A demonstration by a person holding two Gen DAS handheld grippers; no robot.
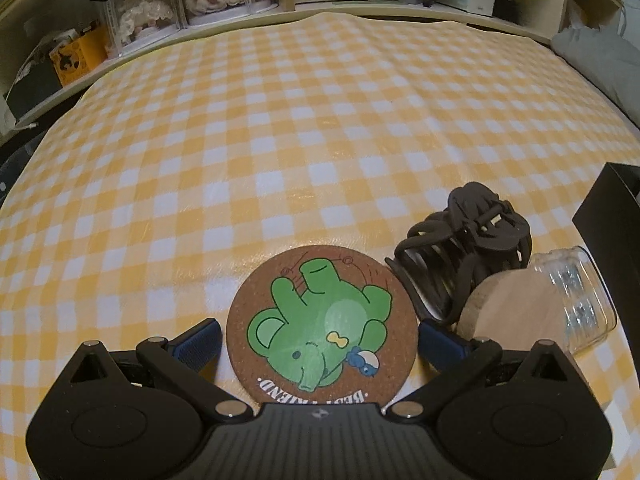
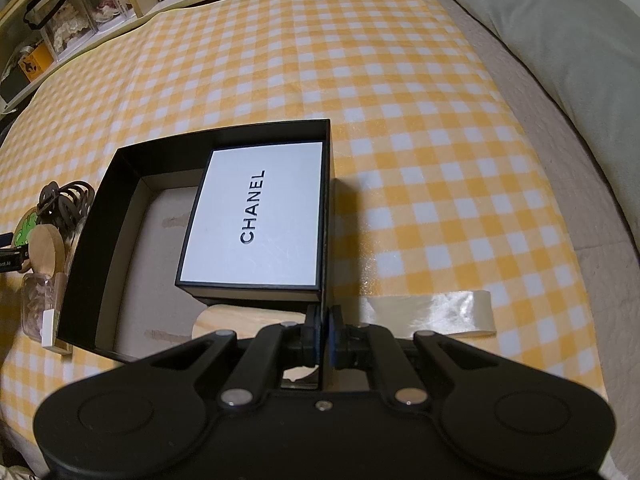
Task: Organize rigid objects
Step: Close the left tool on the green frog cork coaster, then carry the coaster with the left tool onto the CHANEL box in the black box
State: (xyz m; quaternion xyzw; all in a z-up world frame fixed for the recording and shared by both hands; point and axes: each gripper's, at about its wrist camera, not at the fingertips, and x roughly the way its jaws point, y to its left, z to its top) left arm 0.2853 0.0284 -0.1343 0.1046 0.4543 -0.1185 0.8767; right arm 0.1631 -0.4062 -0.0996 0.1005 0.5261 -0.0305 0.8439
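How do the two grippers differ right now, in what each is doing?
The left gripper is open, its fingers wide on either side of the cork coaster; the right gripper is shut on the black box's right wall. The left grips nothing; the right holds the box. The left sits beside the hair claw and jar; the right is by the Chanel box. Both have blue pads.

The left gripper (image 1: pixel 320 340) is held low with its jaws spread wide. The right gripper (image 2: pixel 323 330) is clamped on the black box's (image 2: pixel 104 208) right wall.
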